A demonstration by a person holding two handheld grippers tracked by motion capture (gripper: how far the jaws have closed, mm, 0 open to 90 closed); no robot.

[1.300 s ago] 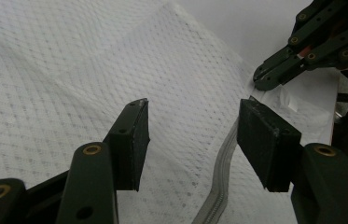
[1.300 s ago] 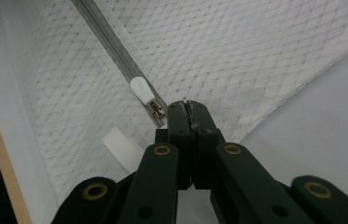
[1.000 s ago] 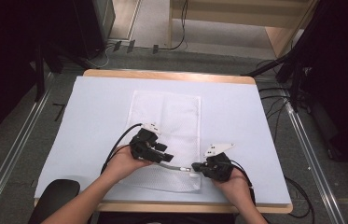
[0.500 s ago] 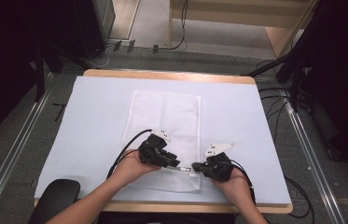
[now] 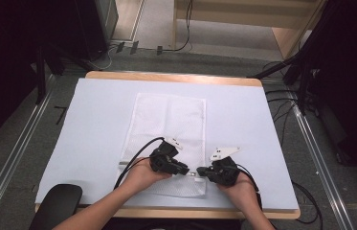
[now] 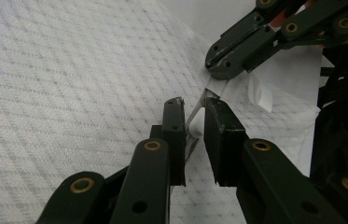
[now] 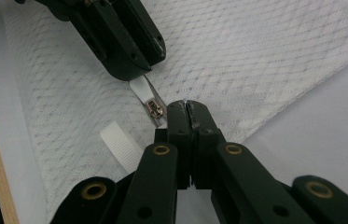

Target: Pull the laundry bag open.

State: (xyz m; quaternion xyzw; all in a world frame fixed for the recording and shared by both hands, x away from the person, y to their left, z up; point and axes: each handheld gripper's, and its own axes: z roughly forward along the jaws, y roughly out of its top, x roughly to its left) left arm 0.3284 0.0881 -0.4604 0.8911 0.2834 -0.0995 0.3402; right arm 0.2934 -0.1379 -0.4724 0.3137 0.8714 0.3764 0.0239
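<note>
The mesh laundry bag (image 5: 169, 139) lies at frame centre. Its corner is clamped by the right gripper (image 7: 186, 108). The left gripper (image 6: 191, 122), jaws just closing, holds the zipper pull (image 7: 140, 87) (small and slick); it could slip free if tugged askew. Bare table (image 5: 94, 120) lies left.

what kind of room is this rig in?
Probably a lab or recording workspace: a wooden table covered by a pale blue sheet, metal floor rails on both sides, and loose black cables on the grey floor behind it.
</note>
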